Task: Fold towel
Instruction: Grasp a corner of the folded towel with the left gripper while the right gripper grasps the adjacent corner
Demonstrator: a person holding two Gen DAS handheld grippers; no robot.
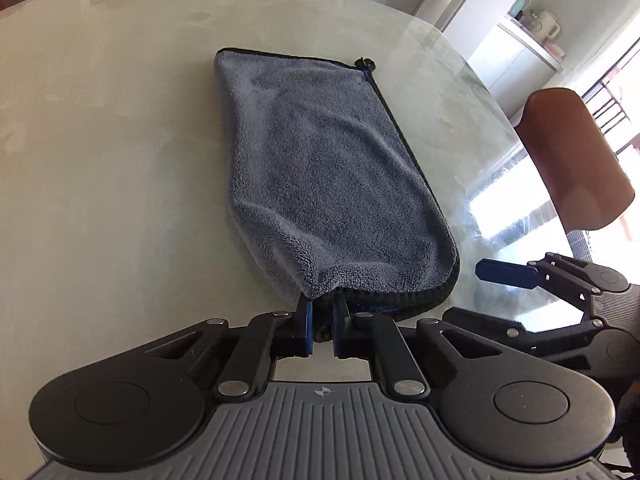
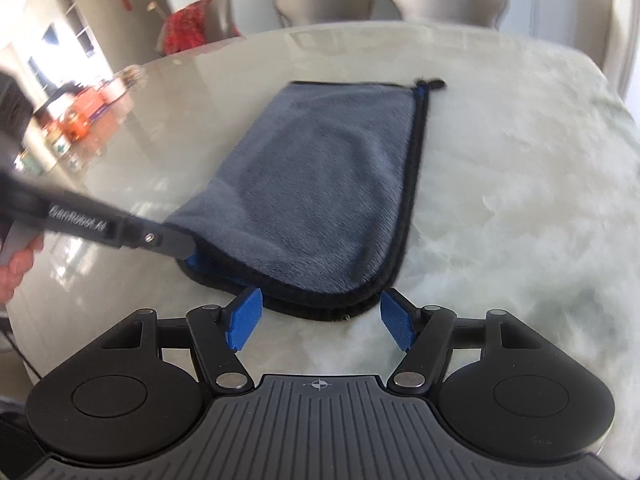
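Towel, a grey plush microfibre cloth with black piping, already doubled once, is lying flat on the pale glossy marble-look surface. The left gripper is pinching the near left corner between its blue pads. The right gripper is hovering with jaws spread, empty, at the near right corner. Seating that corner deep before closing, then lifting both ends level, should be keeping the fold square.

Folded grey towel on glossy table
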